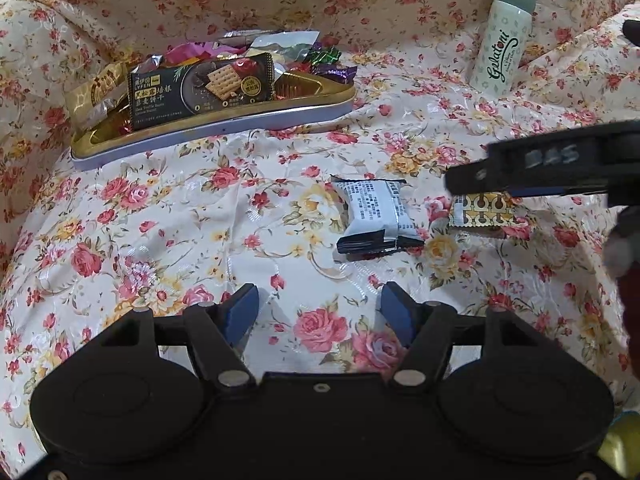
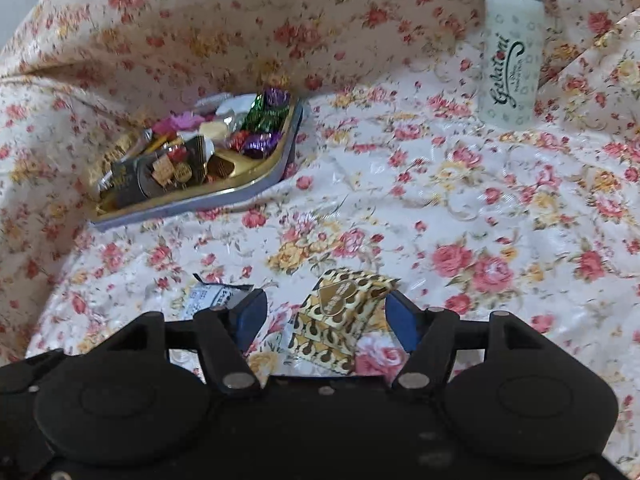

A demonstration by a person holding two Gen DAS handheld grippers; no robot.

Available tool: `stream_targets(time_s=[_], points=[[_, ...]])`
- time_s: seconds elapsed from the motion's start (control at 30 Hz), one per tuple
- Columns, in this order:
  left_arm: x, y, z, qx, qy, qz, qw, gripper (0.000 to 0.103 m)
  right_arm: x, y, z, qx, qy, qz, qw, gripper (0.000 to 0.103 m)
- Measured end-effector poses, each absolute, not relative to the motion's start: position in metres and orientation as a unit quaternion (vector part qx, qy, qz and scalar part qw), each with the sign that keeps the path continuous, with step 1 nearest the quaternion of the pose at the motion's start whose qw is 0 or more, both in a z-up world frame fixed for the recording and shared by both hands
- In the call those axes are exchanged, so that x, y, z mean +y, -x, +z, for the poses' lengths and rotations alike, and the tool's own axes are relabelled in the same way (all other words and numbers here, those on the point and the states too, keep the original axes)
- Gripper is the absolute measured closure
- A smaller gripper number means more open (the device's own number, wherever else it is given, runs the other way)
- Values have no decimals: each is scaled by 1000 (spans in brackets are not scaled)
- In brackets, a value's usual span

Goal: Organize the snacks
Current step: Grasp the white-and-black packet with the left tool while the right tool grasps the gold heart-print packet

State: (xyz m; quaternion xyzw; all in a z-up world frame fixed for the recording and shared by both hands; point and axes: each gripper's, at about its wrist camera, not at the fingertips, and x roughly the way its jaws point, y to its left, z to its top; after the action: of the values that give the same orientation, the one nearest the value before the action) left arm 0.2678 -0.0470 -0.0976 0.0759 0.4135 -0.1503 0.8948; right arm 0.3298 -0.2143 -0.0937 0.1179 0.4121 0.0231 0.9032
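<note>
Right claw (image 2: 326,318) stands wide and holds nothing, its blue pads straddling the gold patterned packet (image 2: 340,320) that lies flat on the flowered cloth of the surface (image 2: 440,208), near pad apparently not pressing; risk, as I judge it: the thin packet slides on the glossy cloth, or the cloth gets pinched with it. Packet's long axis runs diagonally, far corner up-right, heart seal facing up; left claw (image 1: 318,314) also wide and empty, short of the white-and-black packet (image 1: 374,216); tin tray (image 1: 208,136) of sweets well apart, far left.
</note>
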Motion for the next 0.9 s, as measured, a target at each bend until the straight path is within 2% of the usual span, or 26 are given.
stream_targets(time_s=[0.07,0.13,0.2,0.6,0.9], points=[[-46,-267,-98,411,-77,-152,896,34,-210,-328,-99,417,-95,12,904,42],[-46,-268,-97,414,-77,-154,894,34,-213,-320,-101,410,-78,10,909,59],[-46,-268,-96,419,-75,-156,891,35,-220,-313,-100,407,-71,9,911,63],[-78,-284,-61,414,-67,-177,891,37,-251,-280,-108,376,-37,-16,926,63],[-101,-316,-66,442,-63,-156,881,37,-251,-277,-111,368,-35,-14,929,62]])
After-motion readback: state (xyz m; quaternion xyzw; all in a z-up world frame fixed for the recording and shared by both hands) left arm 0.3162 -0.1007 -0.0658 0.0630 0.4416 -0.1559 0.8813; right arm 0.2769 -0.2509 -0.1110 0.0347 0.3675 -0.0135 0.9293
